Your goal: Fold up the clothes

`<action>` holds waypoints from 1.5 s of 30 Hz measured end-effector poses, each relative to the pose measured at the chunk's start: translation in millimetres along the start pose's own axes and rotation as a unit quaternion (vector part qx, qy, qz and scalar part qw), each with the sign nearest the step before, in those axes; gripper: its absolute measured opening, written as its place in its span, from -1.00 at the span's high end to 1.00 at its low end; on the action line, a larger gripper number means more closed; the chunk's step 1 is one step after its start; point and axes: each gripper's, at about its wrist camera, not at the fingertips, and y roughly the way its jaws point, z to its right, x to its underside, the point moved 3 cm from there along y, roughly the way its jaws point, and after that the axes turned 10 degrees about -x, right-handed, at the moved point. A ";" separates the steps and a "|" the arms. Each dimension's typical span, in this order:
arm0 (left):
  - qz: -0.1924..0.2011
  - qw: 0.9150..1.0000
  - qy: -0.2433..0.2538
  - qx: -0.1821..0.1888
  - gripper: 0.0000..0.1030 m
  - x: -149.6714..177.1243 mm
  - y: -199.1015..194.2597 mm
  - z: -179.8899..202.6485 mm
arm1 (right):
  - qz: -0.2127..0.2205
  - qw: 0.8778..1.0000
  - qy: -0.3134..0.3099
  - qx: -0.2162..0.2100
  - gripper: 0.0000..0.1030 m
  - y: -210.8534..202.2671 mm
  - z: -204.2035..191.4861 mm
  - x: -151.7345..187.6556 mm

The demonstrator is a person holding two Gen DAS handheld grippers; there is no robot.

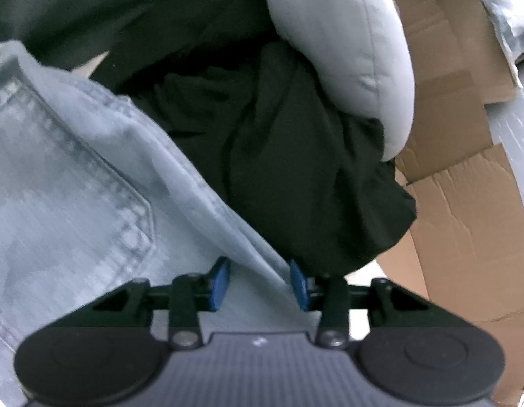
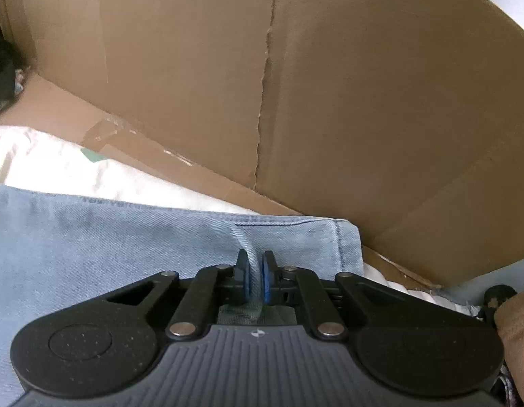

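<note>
Pale, faded jeans [image 2: 126,237]: right tongs [image 2: 256,281] pinch a fold; left tongs [image 1: 258,285] apparently spread.

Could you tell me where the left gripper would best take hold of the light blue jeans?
Probably the long folded edge of the jeans beside the dark garment, approached from above. That ridge already runs between the open left gripper, thin enough to pinch.

The jeans [image 1: 75,183] are pale washed blue with lighter faded stitching on the pocket. A black garment [image 1: 295,169] lies beside a light grey pillow [image 1: 346,51]. The cardboard [image 2: 329,84] is plain brown; the gripper pads [image 2: 267,281] are blue.
</note>
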 end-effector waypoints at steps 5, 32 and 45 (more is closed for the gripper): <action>0.003 0.999 -0.029 0.028 0.78 5.5 -0.7 6.2 | 0.025 0.999 -0.001 -0.021 0.87 -3.2 7.2 9.1; -0.036 0.992 0.077 0.093 0.20 110.7 10.2 73.8 | 0.012 0.997 -0.055 -0.044 0.05 -47.5 -3.6 -32.2; -0.048 0.991 0.089 0.087 0.18 144.5 17.1 93.5 | 0.058 0.998 0.016 0.007 0.00 -49.6 64.4 30.8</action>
